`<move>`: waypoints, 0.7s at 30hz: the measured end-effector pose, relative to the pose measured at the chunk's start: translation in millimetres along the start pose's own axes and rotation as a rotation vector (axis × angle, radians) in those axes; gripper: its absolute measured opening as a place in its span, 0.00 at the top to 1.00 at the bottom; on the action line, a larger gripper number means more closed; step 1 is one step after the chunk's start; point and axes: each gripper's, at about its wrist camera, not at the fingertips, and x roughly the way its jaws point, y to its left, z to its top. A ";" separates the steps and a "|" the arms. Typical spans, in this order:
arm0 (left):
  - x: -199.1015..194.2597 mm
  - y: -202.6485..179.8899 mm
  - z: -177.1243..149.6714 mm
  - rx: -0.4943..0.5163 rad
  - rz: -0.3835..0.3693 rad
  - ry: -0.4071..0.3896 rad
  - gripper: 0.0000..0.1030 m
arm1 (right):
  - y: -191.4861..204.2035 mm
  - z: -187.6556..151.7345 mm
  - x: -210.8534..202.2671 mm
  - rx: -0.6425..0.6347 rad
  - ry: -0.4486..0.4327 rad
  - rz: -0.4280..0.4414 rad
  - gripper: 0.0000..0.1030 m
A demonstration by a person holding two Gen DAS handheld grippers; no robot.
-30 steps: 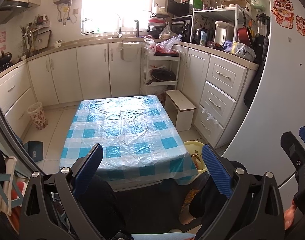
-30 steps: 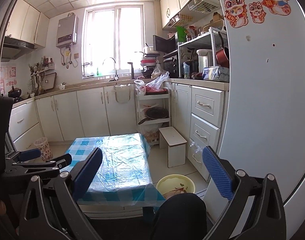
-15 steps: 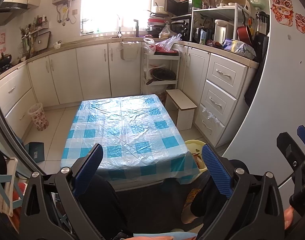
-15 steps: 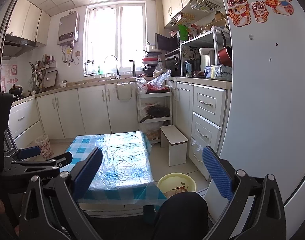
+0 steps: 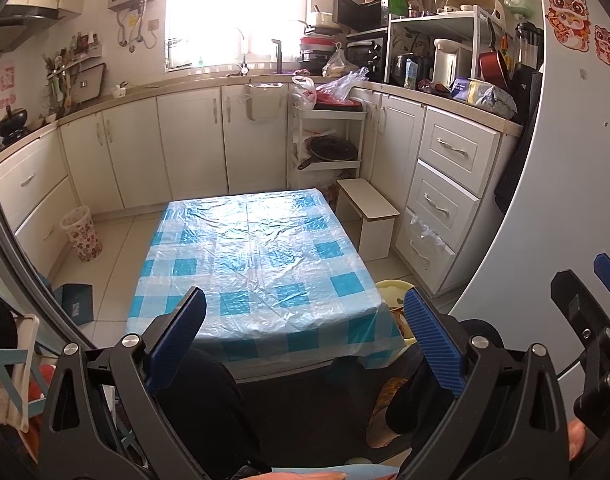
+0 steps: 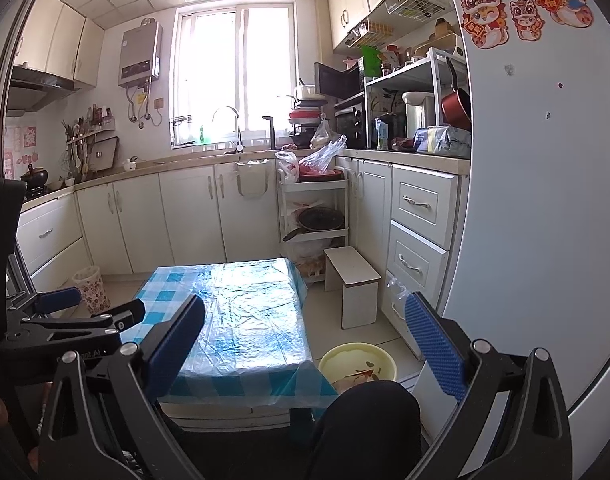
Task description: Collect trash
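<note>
My left gripper (image 5: 305, 332) is open and empty, held above the person's knees at the near edge of a low table (image 5: 257, 256) covered with a blue-and-white checked plastic cloth. My right gripper (image 6: 305, 336) is open and empty too, held higher and to the right of the table (image 6: 245, 320). No loose trash shows on the tablecloth. A small patterned waste bin (image 5: 81, 234) stands on the floor at the left by the cabinets; it also shows in the right wrist view (image 6: 92, 289). The left gripper shows at the left of the right wrist view (image 6: 93, 308).
A yellow basin (image 6: 357, 364) sits on the floor right of the table. A white stool (image 5: 369, 216) and a white trolley (image 5: 325, 140) with a pan stand behind it. A white fridge (image 6: 537, 200) fills the right. A dark blue box (image 5: 75, 298) lies on the floor at left.
Both grippers have drifted very slightly; the views are nearly the same. Both stay open and empty.
</note>
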 end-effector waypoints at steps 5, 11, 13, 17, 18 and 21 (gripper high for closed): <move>0.5 3.3 0.2 -0.004 0.007 0.001 0.08 | 1.4 -0.2 2.1 -0.004 0.005 0.007 0.07; 5.8 6.3 0.1 -0.009 0.024 0.012 0.08 | 2.3 -0.2 7.5 -0.003 0.013 0.019 0.07; 10.3 9.6 -0.6 -0.010 0.039 0.017 0.08 | 4.5 0.4 12.3 -0.004 0.017 0.024 0.07; 27.0 28.0 -1.8 -0.049 0.078 0.017 0.08 | 14.2 1.1 34.7 -0.017 0.036 0.040 0.07; 34.0 33.5 -1.4 -0.055 0.087 0.024 0.08 | 17.8 1.4 44.2 -0.022 0.049 0.051 0.07; 62.9 53.6 3.0 -0.073 0.090 0.054 0.08 | 33.9 3.4 83.1 -0.050 0.088 0.078 0.07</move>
